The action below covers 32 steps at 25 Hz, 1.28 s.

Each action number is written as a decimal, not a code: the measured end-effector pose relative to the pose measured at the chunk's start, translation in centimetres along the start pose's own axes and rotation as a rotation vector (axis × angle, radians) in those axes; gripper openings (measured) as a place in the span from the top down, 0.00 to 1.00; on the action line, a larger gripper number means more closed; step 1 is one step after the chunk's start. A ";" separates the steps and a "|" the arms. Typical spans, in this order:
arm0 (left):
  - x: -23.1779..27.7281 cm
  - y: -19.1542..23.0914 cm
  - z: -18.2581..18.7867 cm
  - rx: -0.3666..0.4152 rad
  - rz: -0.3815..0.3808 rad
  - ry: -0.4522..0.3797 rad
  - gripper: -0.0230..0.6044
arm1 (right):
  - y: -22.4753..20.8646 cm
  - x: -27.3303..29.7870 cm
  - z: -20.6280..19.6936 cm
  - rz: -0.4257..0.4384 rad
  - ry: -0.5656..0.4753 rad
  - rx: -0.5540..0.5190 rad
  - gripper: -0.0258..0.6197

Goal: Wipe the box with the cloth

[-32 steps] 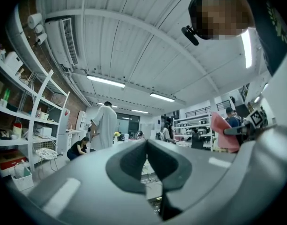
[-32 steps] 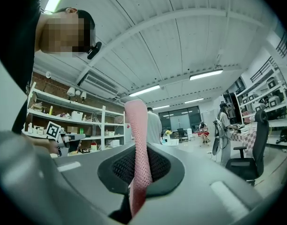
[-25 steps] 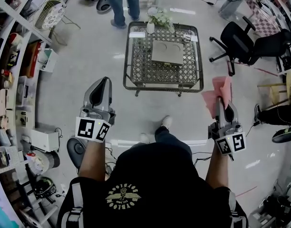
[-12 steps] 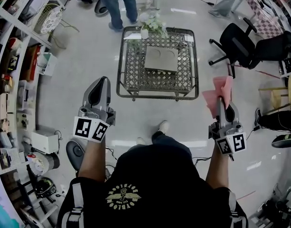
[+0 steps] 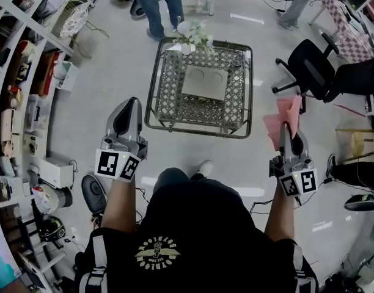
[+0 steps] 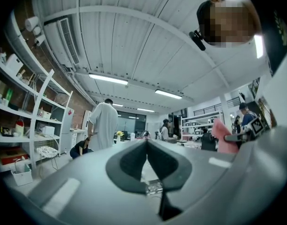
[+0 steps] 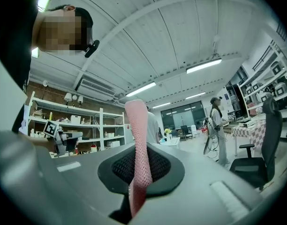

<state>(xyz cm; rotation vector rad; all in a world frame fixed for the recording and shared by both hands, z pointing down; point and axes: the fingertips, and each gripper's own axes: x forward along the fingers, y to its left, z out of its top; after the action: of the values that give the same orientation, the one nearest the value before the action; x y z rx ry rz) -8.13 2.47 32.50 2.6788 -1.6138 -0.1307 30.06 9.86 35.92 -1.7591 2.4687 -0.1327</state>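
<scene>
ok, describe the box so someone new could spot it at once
Find the metal lattice table on the pale floor ahead of the person. The box lies flat near its middle: a light grey square slab with two round dents on top, unlike the white flower vase at the far corner.

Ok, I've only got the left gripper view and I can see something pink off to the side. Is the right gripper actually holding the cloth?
Observer: Yes. The right gripper is shut on the pink cloth, which stands up between its fingers.
Operator: And where's the box?
Observer: In the head view a flat grey box lies on the glass-topped table, ahead of the person.
Operator: Is the cloth on it?
Observer: No. Both grippers are short of the table's near edge, and the cloth is off to the table's right, touching nothing on it.
</scene>
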 end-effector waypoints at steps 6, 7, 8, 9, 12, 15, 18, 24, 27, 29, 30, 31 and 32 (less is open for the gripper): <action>0.0 1.1 0.6 0.021 0.045 0.007 0.96 | -0.3 2.0 0.4 0.035 -0.012 0.012 0.94; 0.1 1.3 0.9 0.023 0.049 0.003 0.96 | -0.4 2.3 0.4 0.038 -0.012 0.014 0.94; 0.2 1.4 1.0 0.025 0.050 0.001 0.96 | -0.4 2.6 0.4 0.039 -0.012 0.016 0.94; 0.4 1.5 1.0 0.027 0.048 0.000 0.96 | -0.3 2.8 0.3 0.040 -0.011 0.017 0.94; 0.8 2.0 0.6 0.030 0.039 0.008 0.96 | -0.1 3.4 -0.1 0.037 -0.005 0.016 0.94; 2.0 2.7 0.3 0.023 0.028 0.015 0.96 | 0.0 4.6 0.0 0.030 0.001 0.013 0.94; 3.4 3.8 0.0 0.026 0.014 0.026 0.96 | 0.3 6.2 -0.1 0.022 0.012 0.007 0.94; 6.7 5.7 -2.3 0.035 -0.021 0.064 0.96 | 1.2 10.0 -1.0 -0.001 0.027 -0.026 0.94; 8.5 6.3 -3.8 0.085 -0.053 0.098 0.96 | 2.5 12.7 -1.7 -0.012 0.046 -0.088 0.94; 9.7 6.7 -4.8 0.122 -0.076 0.120 0.96 | 3.0 14.3 -2.8 -0.024 0.080 -0.136 0.94; 10.4 6.9 -5.2 0.135 -0.087 0.126 0.96 | 3.3 15.2 -3.2 -0.027 0.091 -0.146 0.94; 11.0 7.2 -5.5 0.144 -0.098 0.129 0.96 | 3.5 16.0 -3.5 -0.028 0.098 -0.147 0.94; 11.7 7.5 -5.8 0.147 -0.109 0.130 0.96 | 3.8 16.9 -3.8 -0.031 0.102 -0.144 0.94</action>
<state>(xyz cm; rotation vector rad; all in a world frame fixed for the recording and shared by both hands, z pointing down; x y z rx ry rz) -8.85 -11.57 37.94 2.8162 -1.4957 0.1645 20.49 -4.86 38.52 -1.8922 2.5825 -0.0485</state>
